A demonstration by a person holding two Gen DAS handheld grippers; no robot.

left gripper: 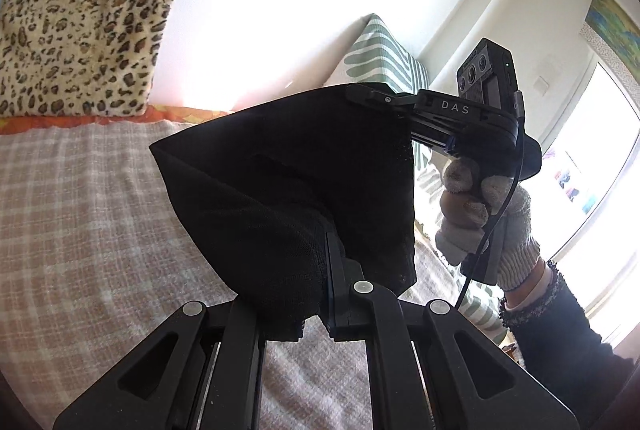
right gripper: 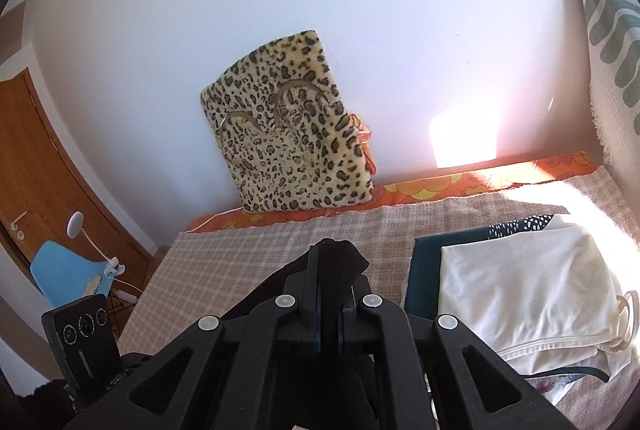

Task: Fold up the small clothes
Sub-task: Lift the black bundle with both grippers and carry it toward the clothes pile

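Observation:
A black mesh garment [left gripper: 288, 170] hangs stretched in the air above the checked bed cover [left gripper: 80, 210], held between both grippers. At the bottom of the left wrist view, my left gripper [left gripper: 326, 270] is shut on one corner, and the cloth drapes over its fingers. My right gripper [left gripper: 362, 95], carried by a gloved hand [left gripper: 480, 214], is shut on the opposite top corner. In the right wrist view, black fabric [right gripper: 346, 262] bunches out between the closed jaws of the right gripper [right gripper: 329, 262]. The left gripper's body [right gripper: 82, 334] shows at the lower left.
A stack of folded clothes with a white piece [right gripper: 520, 290] on top lies on the bed at the right. A leopard-print cushion [right gripper: 288, 134] and a green striped cushion [left gripper: 384, 58] lean on the wall. A blue chair [right gripper: 64, 274] and a wooden door [right gripper: 36, 150] stand beyond the bed.

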